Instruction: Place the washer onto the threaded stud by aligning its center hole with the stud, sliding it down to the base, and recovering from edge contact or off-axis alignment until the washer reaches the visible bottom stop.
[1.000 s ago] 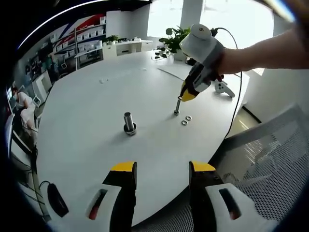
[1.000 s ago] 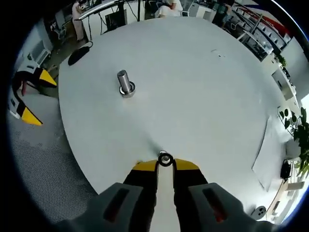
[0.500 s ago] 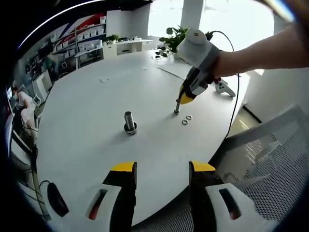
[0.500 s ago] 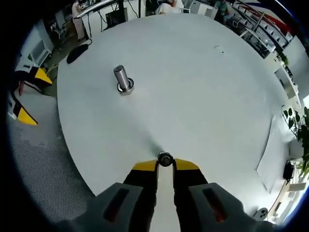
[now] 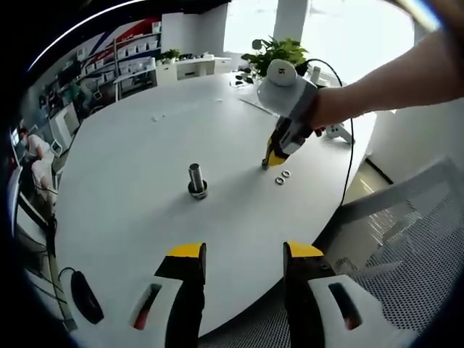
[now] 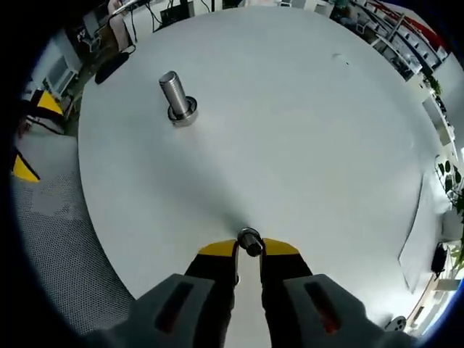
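Washer (image 6: 250, 240) sits pinched at the tips of our right gripper (image 6: 249, 250), jaws clamped on it above the white table (image 6: 304, 145), the threaded stud (image 6: 175, 99) standing well ahead and left, while our left gripper (image 5: 239, 254) hangs with jaws apart, holding nothing.

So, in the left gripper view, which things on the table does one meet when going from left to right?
Black mouse → threaded stud → right gripper → two loose washers → white controller.
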Action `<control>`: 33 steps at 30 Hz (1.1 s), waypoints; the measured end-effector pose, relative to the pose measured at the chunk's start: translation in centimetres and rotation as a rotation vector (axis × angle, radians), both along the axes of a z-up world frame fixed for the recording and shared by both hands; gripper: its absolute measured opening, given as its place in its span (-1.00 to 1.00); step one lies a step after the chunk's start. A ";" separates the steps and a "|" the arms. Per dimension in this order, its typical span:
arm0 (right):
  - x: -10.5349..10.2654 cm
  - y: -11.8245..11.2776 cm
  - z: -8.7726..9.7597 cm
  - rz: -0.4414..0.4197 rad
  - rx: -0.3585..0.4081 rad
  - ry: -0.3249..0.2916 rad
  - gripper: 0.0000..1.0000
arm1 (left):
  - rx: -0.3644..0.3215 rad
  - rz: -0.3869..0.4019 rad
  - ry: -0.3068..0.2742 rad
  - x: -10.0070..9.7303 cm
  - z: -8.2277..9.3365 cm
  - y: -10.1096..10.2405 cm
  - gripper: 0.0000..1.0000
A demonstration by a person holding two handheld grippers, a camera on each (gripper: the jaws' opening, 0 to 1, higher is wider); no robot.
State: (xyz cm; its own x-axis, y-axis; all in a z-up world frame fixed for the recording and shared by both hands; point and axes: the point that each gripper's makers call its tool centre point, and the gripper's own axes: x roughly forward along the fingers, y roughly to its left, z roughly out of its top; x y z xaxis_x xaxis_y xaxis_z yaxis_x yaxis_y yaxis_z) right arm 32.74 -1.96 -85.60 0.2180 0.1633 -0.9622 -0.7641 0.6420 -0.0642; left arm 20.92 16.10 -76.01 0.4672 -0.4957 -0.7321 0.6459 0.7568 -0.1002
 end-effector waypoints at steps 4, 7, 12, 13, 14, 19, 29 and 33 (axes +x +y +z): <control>0.2 -0.1 -0.2 -0.001 -0.004 0.007 -0.73 | 0.002 0.005 0.000 0.1 0.0 0.1 -0.18; 0.0 0.0 -0.2 -0.004 0.002 0.021 -0.72 | -0.002 0.008 0.000 0.1 0.0 0.1 -0.18; -0.1 0.1 -0.1 -0.014 0.015 0.027 -0.70 | 0.002 0.004 -0.002 0.1 0.0 0.1 -0.18; -0.1 0.0 0.0 -0.014 0.012 0.027 -0.69 | 0.001 0.004 -0.002 0.1 0.0 0.1 -0.18; -0.1 0.0 0.0 -0.015 0.012 0.024 -0.69 | 0.002 0.004 -0.002 0.1 0.0 0.1 -0.18; -0.4 -0.5 0.5 -0.016 0.011 0.016 -0.68 | 0.003 0.004 -0.003 0.1 0.0 0.1 -0.18; -2.3 -2.2 0.5 -0.043 0.024 0.034 -0.64 | 0.007 0.005 -0.004 0.2 0.0 0.2 -0.17; -3.2 -2.4 -0.1 -0.038 0.020 0.057 -0.62 | 0.006 0.003 -0.004 0.1 0.0 0.1 -0.17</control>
State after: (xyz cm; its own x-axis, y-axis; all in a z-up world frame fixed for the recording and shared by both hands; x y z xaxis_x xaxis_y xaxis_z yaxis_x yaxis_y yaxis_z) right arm 29.50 -4.32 -85.72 0.1694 0.1750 -0.9699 -0.7408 0.6716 -0.0083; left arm 21.01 16.21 -76.05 0.4712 -0.4898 -0.7336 0.6442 0.7591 -0.0930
